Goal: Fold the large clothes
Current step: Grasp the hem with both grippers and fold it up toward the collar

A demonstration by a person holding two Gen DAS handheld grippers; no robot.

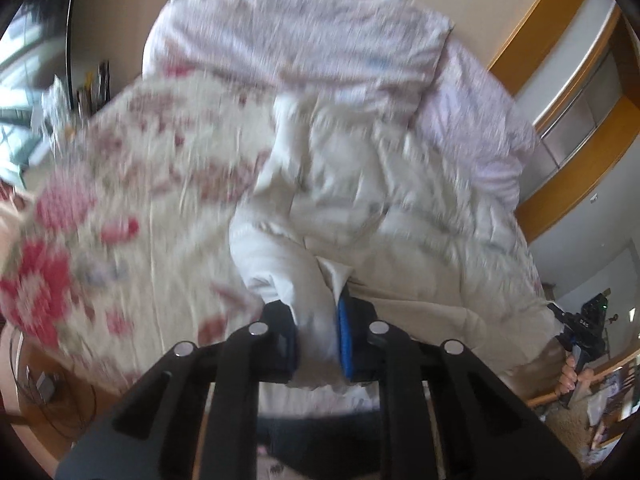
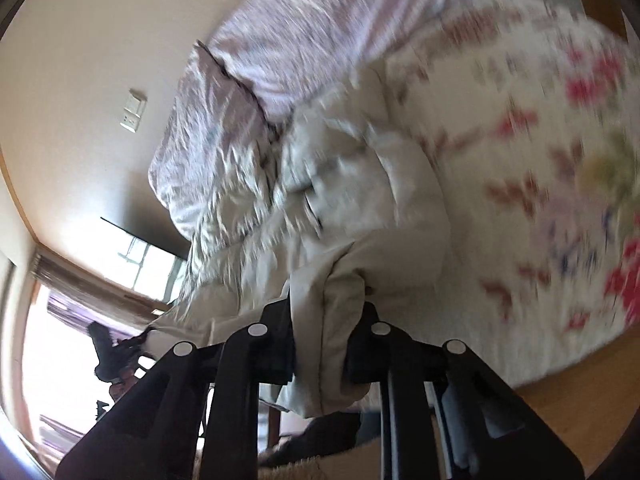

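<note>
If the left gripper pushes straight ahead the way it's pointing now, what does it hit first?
The white garment itself: the left gripper is shut on a fold of it, and the bunched fabric lies directly ahead on the floral bedspread. Depth is blurred.

Right tongs [image 2: 320,336] pinch white garment [image 2: 320,220] (over floral bedspread [image 2: 540,140])

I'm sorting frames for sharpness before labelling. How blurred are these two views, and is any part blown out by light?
Left wrist view: heavy motion blur smears the floral bedspread and the white padded garment; the left gripper, shut on that garment, stays sharp. Right wrist view: similar smear across the bedding, sharp right gripper clamping the fabric, and the bright window is blown out. Both show fisheye curvature.
</note>
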